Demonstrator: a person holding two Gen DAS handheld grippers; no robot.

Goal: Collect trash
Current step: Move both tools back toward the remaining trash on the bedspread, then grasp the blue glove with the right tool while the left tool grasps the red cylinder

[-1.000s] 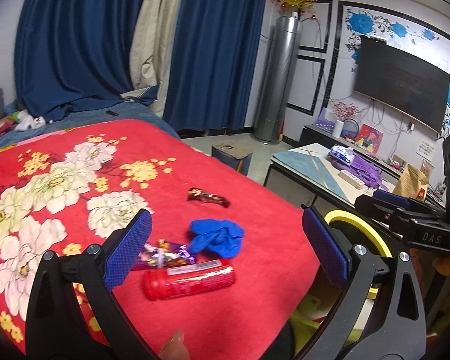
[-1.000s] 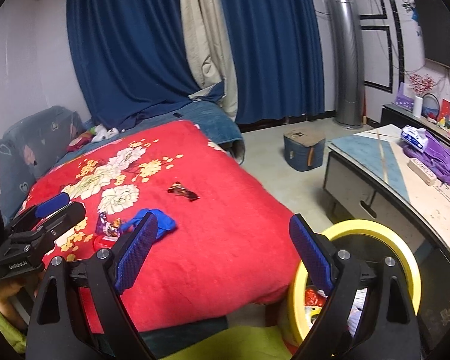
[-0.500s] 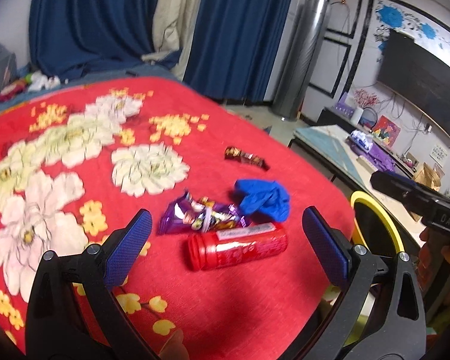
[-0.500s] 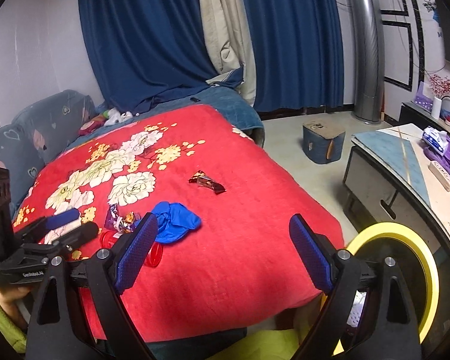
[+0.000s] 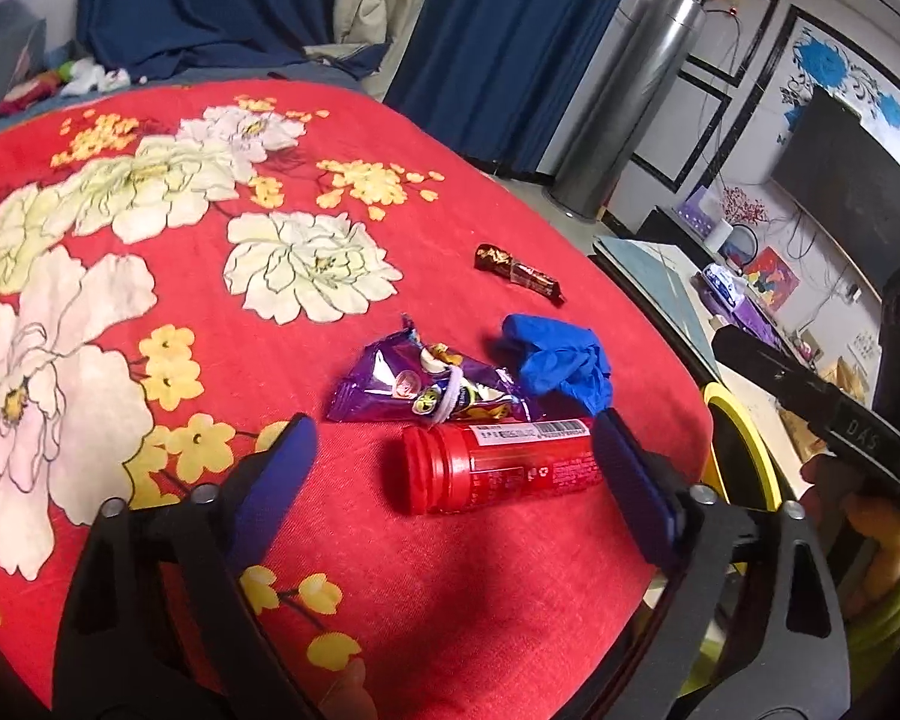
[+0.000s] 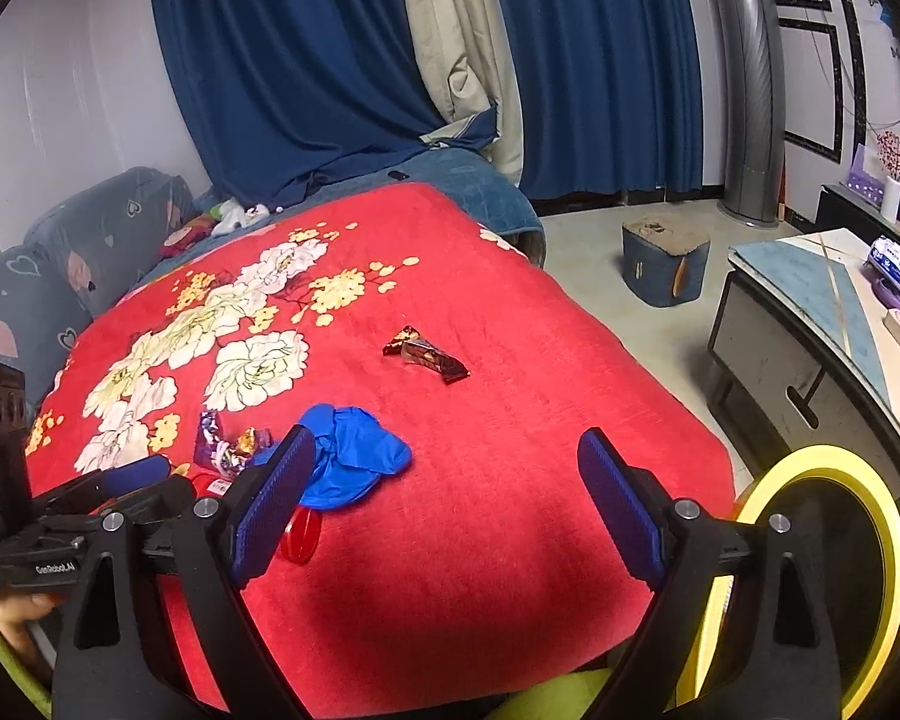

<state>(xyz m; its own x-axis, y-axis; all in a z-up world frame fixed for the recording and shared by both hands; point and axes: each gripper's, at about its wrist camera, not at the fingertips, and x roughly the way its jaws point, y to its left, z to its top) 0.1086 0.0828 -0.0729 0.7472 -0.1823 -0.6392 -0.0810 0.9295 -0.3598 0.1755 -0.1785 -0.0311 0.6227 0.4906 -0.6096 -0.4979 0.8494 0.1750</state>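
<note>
Four pieces of trash lie on the red flowered blanket [image 5: 150, 396] near its right edge: a red bottle [image 5: 498, 465] on its side, a purple snack wrapper [image 5: 420, 387] touching it on the far side, a crumpled blue glove [image 5: 561, 360] just right of the wrapper, and a dark candy wrapper [image 5: 519, 273] farther off, alone. The left tool [image 5: 450, 468] hovers over the bottle with its jaws closing; the bottle lies between the pads, the right pad just at its base, the left pad apart from its cap, so nothing is gripped. The right tool [image 6: 444, 498] hangs wide open and empty over bare blanket, the glove [image 6: 354, 456] just beside its left pad. Right of the bed's edge stands a bin with a yellow rim [image 6: 822, 468], close under the right tool. Open floor [image 6: 582, 240] lies beyond, with a low cabinet [image 6: 798, 360] on the right. Far blanket is bare.
</note>
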